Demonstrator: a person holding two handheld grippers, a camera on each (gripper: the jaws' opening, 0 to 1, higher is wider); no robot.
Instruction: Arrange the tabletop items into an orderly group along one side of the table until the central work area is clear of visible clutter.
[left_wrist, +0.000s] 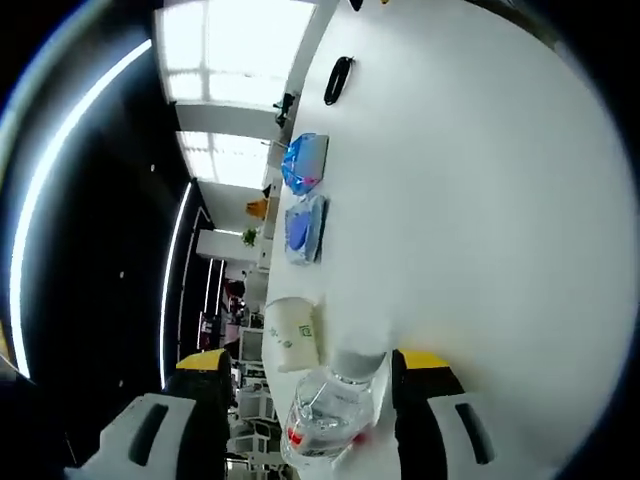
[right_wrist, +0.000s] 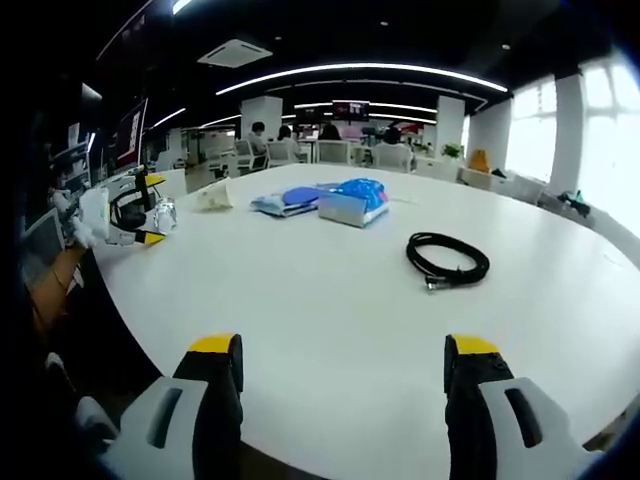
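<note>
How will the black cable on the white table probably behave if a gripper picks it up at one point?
The black cable lies in a loose coil on the white table, so it is likely floppy: lifted at one point, the coil would probably sag and open. It looks thin, so probably light. Its loose end near the coil may drag or swing.

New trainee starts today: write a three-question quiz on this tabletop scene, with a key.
1. True or false: the left claw has a clear plastic bottle between its jaws.
2. What lies nearest the right claw on the white table? A) black cable B) paper cup C) blue packet
3. Fill in: the right claw's jaws stand ____.

Key: 1 true; 2 A; 3 open.
</note>
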